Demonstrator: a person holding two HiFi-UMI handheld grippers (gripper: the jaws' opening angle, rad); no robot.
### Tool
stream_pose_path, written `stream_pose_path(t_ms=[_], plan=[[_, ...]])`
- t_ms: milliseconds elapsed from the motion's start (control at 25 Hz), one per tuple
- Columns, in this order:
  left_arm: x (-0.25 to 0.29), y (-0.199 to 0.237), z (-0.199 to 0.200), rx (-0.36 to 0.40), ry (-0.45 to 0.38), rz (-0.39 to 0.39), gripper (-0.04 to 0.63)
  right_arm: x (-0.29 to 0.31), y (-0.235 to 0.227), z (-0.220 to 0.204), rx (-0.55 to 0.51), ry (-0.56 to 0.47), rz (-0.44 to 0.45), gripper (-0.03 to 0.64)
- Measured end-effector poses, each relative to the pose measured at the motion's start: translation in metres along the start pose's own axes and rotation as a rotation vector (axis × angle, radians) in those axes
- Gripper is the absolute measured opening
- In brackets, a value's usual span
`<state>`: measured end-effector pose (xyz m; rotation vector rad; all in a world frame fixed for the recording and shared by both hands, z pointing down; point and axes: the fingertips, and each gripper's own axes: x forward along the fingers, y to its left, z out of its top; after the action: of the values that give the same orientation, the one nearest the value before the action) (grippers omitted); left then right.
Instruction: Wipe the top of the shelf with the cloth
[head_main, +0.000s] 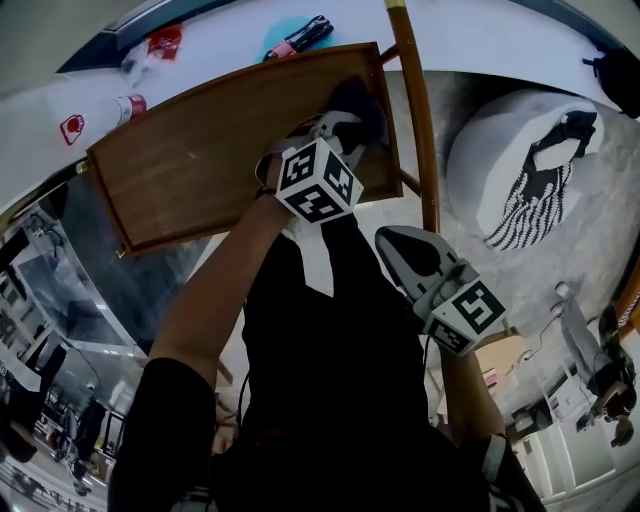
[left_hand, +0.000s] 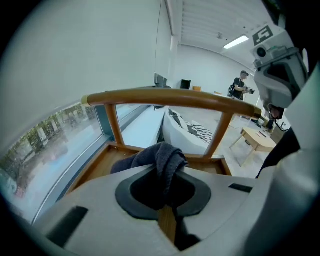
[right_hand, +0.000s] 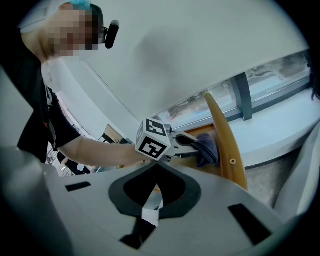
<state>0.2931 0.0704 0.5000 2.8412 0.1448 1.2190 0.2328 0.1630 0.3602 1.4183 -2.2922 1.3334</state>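
Observation:
The wooden shelf top (head_main: 200, 165) is a shallow tray with raised edges. My left gripper (head_main: 345, 122) is over its far right corner, shut on a dark blue-grey cloth (head_main: 358, 100) that rests bunched on the wood. In the left gripper view the cloth (left_hand: 164, 156) bulges up between the jaws, with the shelf top (left_hand: 97, 162) and a curved wooden rail (left_hand: 175, 98) beyond. My right gripper (head_main: 392, 240) hangs off the shelf's near right side, shut and holding nothing. From the right gripper view (right_hand: 157, 170) I see the left gripper (right_hand: 186, 142) and the cloth (right_hand: 207, 150).
A curved wooden rail (head_main: 420, 120) runs along the shelf's right side. A white window ledge (head_main: 220, 40) behind it carries red-labelled items (head_main: 150, 45) and a teal object (head_main: 290, 38). A white cushion with a striped cloth (head_main: 530, 170) lies at right. A small table (left_hand: 257, 140) stands farther off.

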Motion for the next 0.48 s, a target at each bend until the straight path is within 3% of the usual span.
stream_pose_path(t_ms=[240, 480], plan=[[-0.057, 0.011, 0.006, -0.029, -0.105, 0.076, 0.041, 0.025, 0.030, 0.016, -0.009, -0.019, 0.064, 0.005], [-0.140, 0.033, -0.012, -0.080, -0.191, 0.203, 0.041, 0.061, 0.073, 0.015, -0.074, 0.041, 0.126, 0.005]])
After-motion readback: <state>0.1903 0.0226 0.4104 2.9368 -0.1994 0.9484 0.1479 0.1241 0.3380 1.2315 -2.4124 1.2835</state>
